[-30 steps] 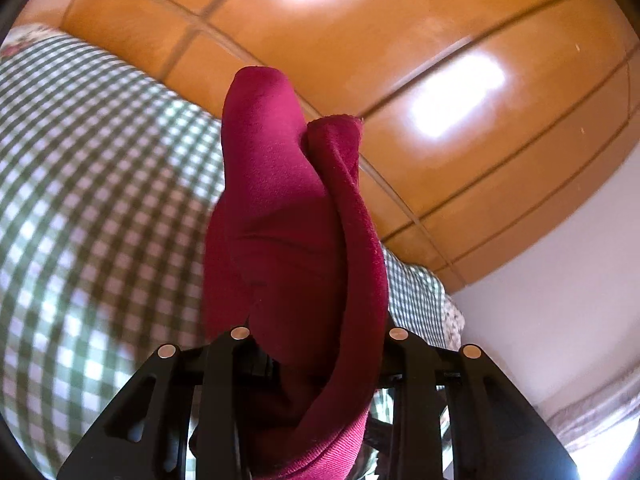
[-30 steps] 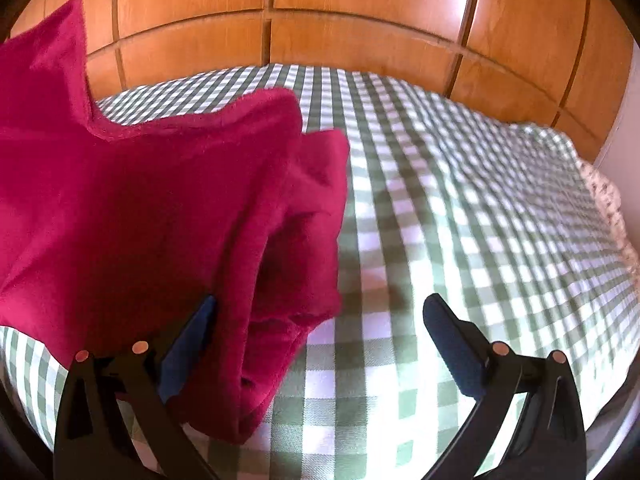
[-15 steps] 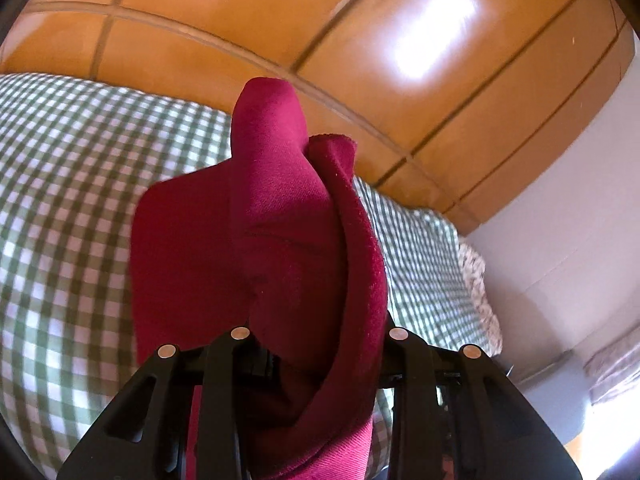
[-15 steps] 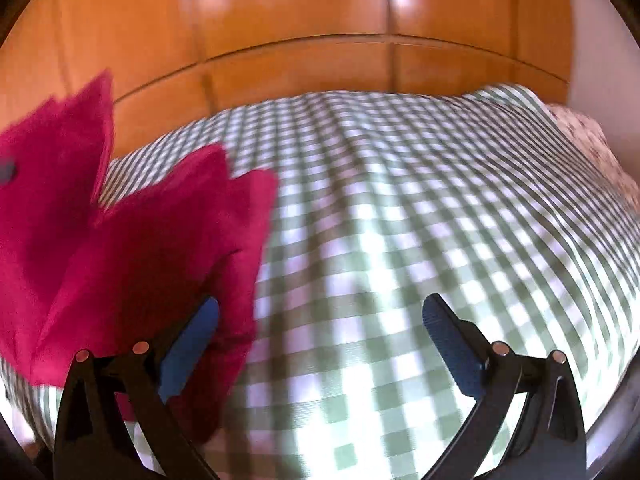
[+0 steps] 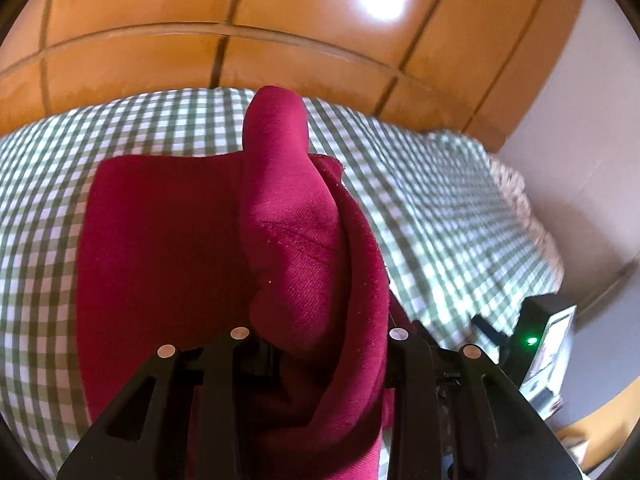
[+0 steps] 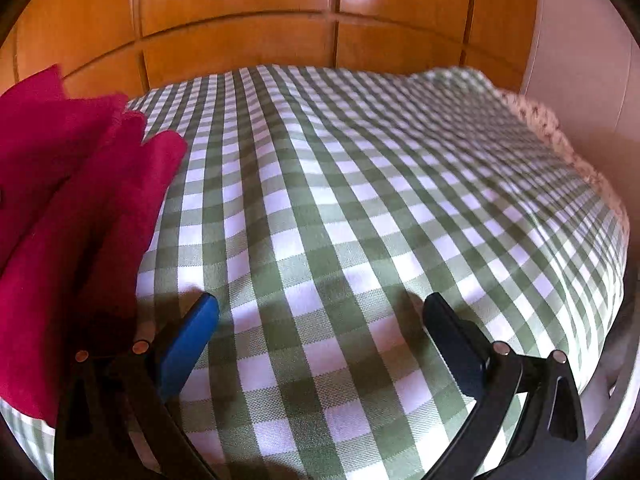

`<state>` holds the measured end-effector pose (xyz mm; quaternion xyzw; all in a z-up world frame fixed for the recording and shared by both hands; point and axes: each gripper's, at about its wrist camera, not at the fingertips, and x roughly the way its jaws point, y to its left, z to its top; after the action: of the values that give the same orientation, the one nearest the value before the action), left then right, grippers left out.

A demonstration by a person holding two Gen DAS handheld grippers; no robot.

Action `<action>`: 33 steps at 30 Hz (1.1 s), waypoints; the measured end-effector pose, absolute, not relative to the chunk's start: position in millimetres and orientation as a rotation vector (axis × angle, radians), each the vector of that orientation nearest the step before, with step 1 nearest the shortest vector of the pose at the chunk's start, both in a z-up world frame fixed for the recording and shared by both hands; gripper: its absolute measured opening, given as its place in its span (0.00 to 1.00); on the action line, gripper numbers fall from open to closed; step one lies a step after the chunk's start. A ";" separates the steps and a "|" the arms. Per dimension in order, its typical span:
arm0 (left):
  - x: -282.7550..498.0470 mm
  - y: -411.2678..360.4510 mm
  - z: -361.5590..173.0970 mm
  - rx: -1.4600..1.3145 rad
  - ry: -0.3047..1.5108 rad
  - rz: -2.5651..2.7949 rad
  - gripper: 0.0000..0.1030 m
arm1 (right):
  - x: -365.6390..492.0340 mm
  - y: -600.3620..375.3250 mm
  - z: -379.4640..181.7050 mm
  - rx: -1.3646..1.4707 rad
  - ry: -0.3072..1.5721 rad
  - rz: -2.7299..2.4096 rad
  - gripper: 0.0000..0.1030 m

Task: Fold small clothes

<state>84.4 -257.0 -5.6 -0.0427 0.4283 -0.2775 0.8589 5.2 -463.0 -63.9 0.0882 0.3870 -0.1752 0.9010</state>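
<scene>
A dark red garment (image 5: 168, 240) lies on the green-and-white checked bed cover (image 5: 432, 216). My left gripper (image 5: 316, 344) is shut on a bunched fold of the red garment, which stands up between the fingers and hides the tips. In the right wrist view the red garment (image 6: 68, 216) lies at the left edge. My right gripper (image 6: 320, 312) is open and empty, low over the checked cover (image 6: 360, 200), just right of the garment; its blue pads (image 6: 192, 340) touch no cloth.
A wooden panelled wall (image 6: 304, 32) rises behind the bed. A floral sheet edge (image 6: 568, 148) runs along the bed's right side by a white wall. A small device with a green light (image 5: 536, 340) stands beside the bed at the right.
My right gripper has drawn away to the right, off the red garment. My left gripper has tilted down toward the bed with the fold in it, and more garment lies flat.
</scene>
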 end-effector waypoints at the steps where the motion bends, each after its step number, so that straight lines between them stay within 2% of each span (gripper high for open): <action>1: 83.1 -262.6 -7.9 -0.066 0.903 -0.582 0.33 | 3.5 -462.8 -64.9 0.184 0.788 -0.366 0.98; 4: 78.8 -281.3 -16.2 -0.007 0.905 -0.625 0.53 | 3.8 -463.1 -66.7 0.190 0.772 -0.364 0.98; 6: 72.4 -287.0 -17.0 -0.016 0.912 -0.700 0.57 | 4.2 -462.5 -66.5 0.190 0.764 -0.362 0.98; 8: 63.4 -285.8 -13.1 -0.054 0.907 -0.781 0.68 | 4.1 -462.0 -66.6 0.189 0.759 -0.362 0.98; 9: 59.0 -281.8 -8.7 -0.077 0.891 -0.811 0.70 | 5.1 -462.2 -66.4 0.188 0.758 -0.361 0.98; 14: 56.1 -245.0 9.5 -0.189 0.822 -0.798 0.73 | 7.3 -463.2 -66.4 0.184 0.753 -0.360 0.98; 19: 69.8 -172.9 14.3 -0.323 0.756 -0.605 0.73 | 8.1 -462.2 -65.8 0.176 0.761 -0.363 0.98; 24: 78.6 -126.4 -7.3 -0.257 0.777 -0.365 0.73 | 15.4 -461.7 -50.9 0.147 0.847 -0.351 0.98; 29: 77.0 -114.3 -39.7 -0.224 0.845 -0.341 0.76 | -3.2 -447.5 13.6 0.210 0.634 -0.285 0.98; 33: 68.7 -119.4 -44.6 -0.195 0.835 -0.360 0.76 | -6.2 -408.7 51.2 0.201 0.570 -0.105 0.98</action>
<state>68.7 -119.4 -44.6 -0.0940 0.4026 -0.1738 0.8938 -6.2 -408.7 51.2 0.0989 0.2806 -0.0519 0.9533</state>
